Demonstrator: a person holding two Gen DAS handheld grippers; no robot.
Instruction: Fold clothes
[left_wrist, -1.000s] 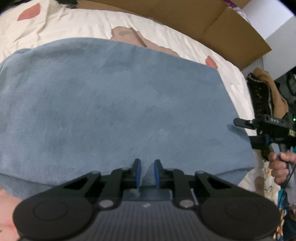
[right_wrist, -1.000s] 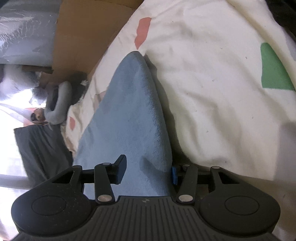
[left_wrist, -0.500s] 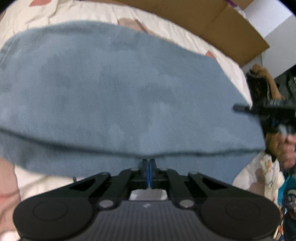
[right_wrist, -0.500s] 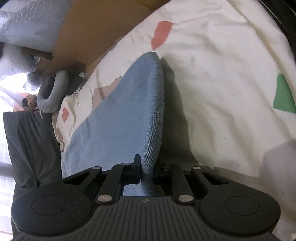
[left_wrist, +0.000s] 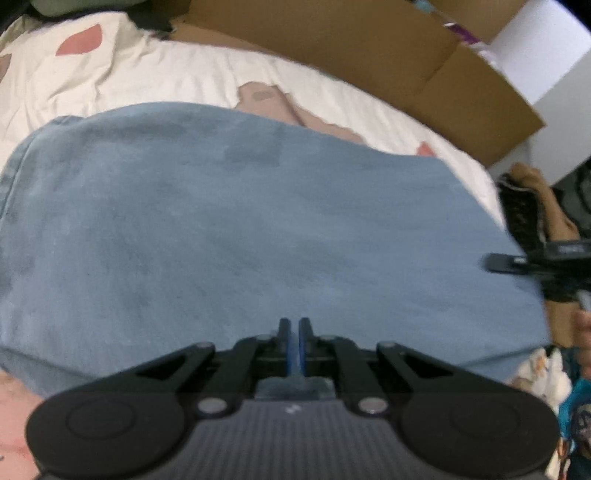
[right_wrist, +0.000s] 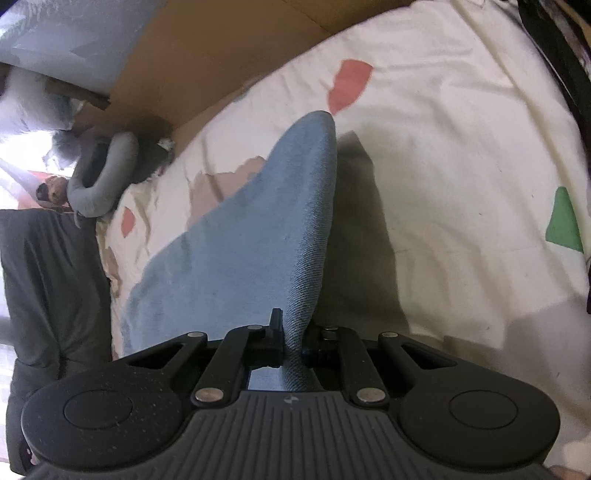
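Left tongs (left_wrist: 294, 328) and right tongs (right_wrist: 293, 332) each pinch an edge of the blue cloth (left_wrist: 258, 236), spread over the patterned bed (right_wrist: 443, 147). No legible writing.

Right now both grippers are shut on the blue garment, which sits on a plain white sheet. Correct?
Nearly. The left gripper and right gripper are each shut on the blue garment, but the sheet is not plain: the right wrist view shows cream fabric with red, green and tan patches.
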